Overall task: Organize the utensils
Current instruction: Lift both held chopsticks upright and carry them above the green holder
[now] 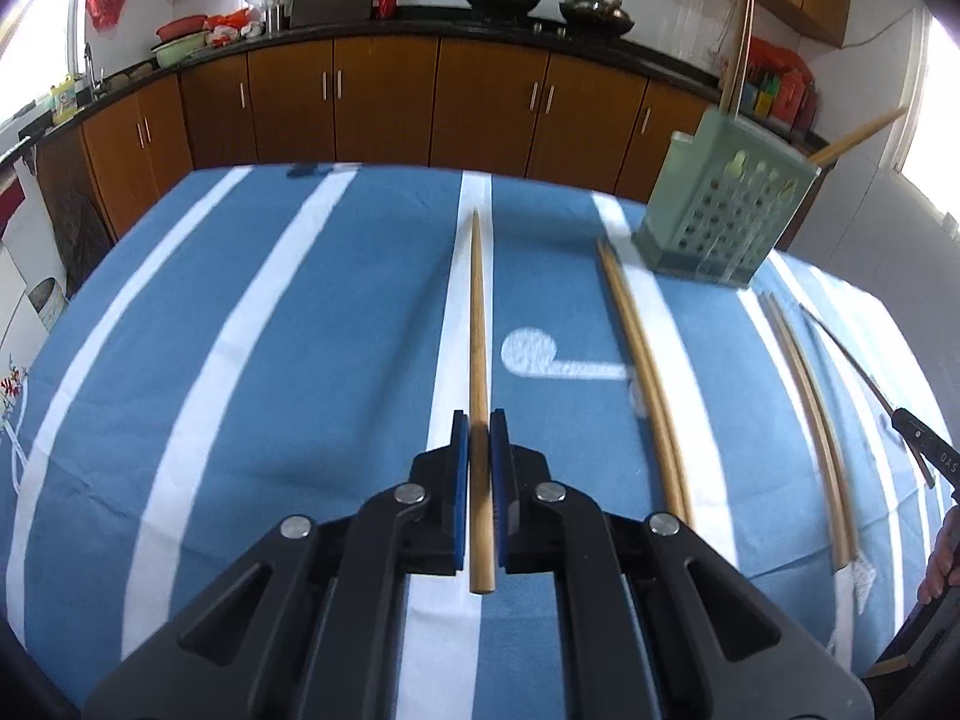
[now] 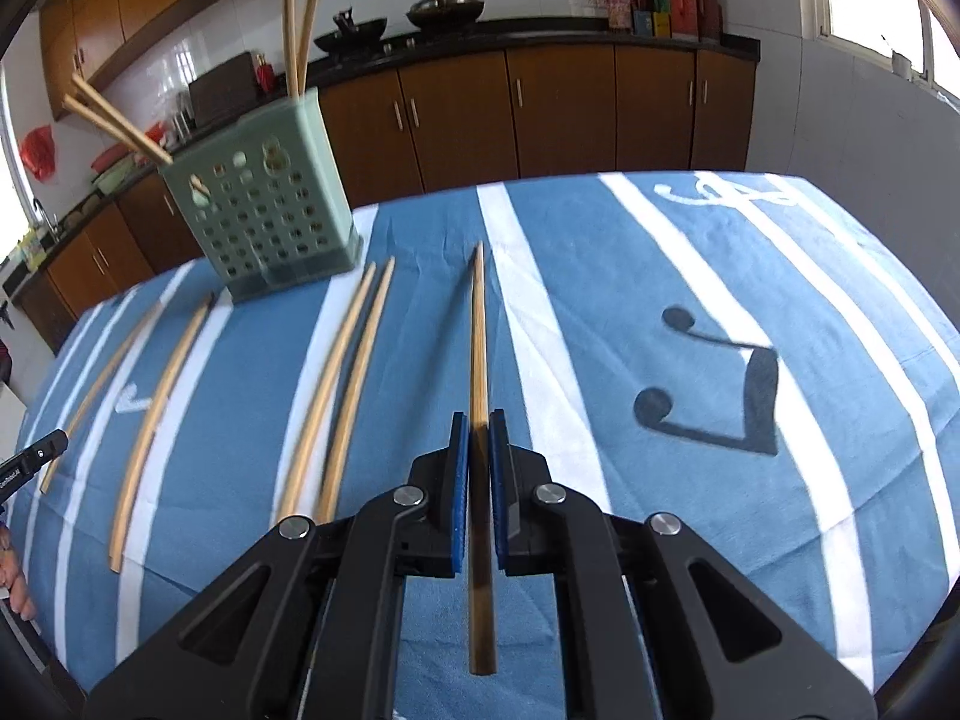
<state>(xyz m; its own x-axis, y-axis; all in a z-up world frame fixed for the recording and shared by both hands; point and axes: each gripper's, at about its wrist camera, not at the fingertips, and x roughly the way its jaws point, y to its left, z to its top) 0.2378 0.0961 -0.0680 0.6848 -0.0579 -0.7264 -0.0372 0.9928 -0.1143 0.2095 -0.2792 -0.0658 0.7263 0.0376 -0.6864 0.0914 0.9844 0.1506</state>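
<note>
My left gripper (image 1: 479, 420) is shut on a wooden chopstick (image 1: 478, 324) that points away over the blue striped cloth. My right gripper (image 2: 479, 420) is shut on a darker chopstick (image 2: 478, 336), also pointing away. A green perforated utensil holder (image 1: 717, 207) stands at the far right of the left wrist view and at the far left of the right wrist view (image 2: 270, 204), with several chopsticks sticking out of it. A pair of chopsticks (image 1: 645, 372) and a paler pair (image 1: 810, 420) lie on the cloth; the right wrist view shows the paler pair (image 2: 336, 384) and the other two chopsticks (image 2: 153, 414).
The table wears a blue cloth with white stripes (image 1: 270, 360) and black music notes (image 2: 714, 384). Brown kitchen cabinets (image 1: 384, 102) and a counter with pans run behind. The tip of the other gripper (image 1: 924, 450) shows at the right edge.
</note>
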